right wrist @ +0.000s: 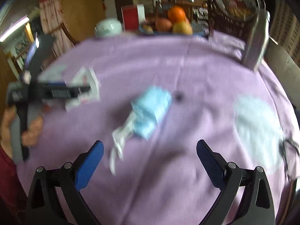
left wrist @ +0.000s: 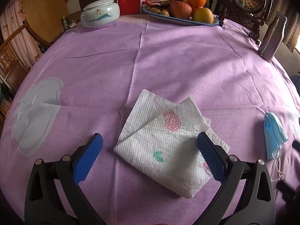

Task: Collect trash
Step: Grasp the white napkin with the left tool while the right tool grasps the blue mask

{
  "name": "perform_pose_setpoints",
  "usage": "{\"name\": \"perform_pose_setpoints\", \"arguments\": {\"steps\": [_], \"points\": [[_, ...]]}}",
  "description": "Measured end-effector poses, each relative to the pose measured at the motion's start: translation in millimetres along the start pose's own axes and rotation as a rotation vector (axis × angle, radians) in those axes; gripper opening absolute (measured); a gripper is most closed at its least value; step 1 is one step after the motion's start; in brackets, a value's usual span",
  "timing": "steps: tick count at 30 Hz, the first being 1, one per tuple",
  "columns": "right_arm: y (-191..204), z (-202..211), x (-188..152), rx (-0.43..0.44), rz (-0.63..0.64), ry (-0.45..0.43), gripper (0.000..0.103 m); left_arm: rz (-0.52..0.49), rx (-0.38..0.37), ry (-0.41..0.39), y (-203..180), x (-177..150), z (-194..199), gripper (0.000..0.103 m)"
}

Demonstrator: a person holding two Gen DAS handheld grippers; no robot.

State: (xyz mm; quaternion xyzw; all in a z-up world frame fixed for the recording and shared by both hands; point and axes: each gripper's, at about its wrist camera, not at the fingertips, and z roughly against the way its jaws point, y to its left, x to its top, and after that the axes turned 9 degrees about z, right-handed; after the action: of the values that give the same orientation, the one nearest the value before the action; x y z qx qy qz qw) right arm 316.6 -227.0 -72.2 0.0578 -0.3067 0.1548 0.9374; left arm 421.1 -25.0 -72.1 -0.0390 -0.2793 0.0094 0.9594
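A folded white paper napkin (left wrist: 165, 140) with pink and green flower prints lies on the purple tablecloth (left wrist: 150, 60). My left gripper (left wrist: 150, 142) hovers open right over it, its blue fingers (left wrist: 88, 155) spread to either side of the napkin. A crumpled blue face mask (left wrist: 273, 133) lies at the right. In the blurred right wrist view the same face mask (right wrist: 150, 112) lies ahead of my right gripper (right wrist: 150, 150), which is open and holds nothing. The napkin (right wrist: 84, 91) shows at the left under the other gripper tool.
At the far edge stand a white lidded ceramic jar (left wrist: 100, 13), a red box (left wrist: 128, 0), a fruit plate (left wrist: 180, 18) with an orange and apples, and a tall grey bottle (left wrist: 272, 37). A hand (right wrist: 31, 129) holds the left tool. Wooden chairs surround the table.
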Motion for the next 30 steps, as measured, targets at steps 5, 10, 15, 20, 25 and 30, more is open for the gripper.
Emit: {"name": "perform_pose_setpoints", "arguments": {"steps": [5,10,15,20,25,30], "points": [[3.9,-16.7,21.5,0.0,0.056,-0.014,0.089,-0.004,-0.009,-0.001,-1.1,0.1,-0.5,0.097],[-14.0,-40.3,30.4,0.074,-0.04,0.051,0.09,-0.044,-0.019,-0.003,-8.3,-1.1,-1.3,0.097],[-16.3,-56.0,34.2,0.049,0.025,0.049,0.095,-0.06,-0.031,-0.005,-11.6,-2.4,-1.4,0.097],[-11.7,-61.3,35.9,0.051,0.08,0.066,0.099,-0.106,-0.072,-0.022,-21.4,-4.4,2.9,0.082],[-18.5,-56.4,34.2,0.081,0.05,0.04,0.094,-0.114,-0.103,-0.05,-25.3,-4.6,7.2,0.045],[-24.4,-52.4,33.6,0.049,0.015,0.018,0.081,-0.118,-0.157,-0.072,-23.7,-5.4,15.2,0.014]]}}
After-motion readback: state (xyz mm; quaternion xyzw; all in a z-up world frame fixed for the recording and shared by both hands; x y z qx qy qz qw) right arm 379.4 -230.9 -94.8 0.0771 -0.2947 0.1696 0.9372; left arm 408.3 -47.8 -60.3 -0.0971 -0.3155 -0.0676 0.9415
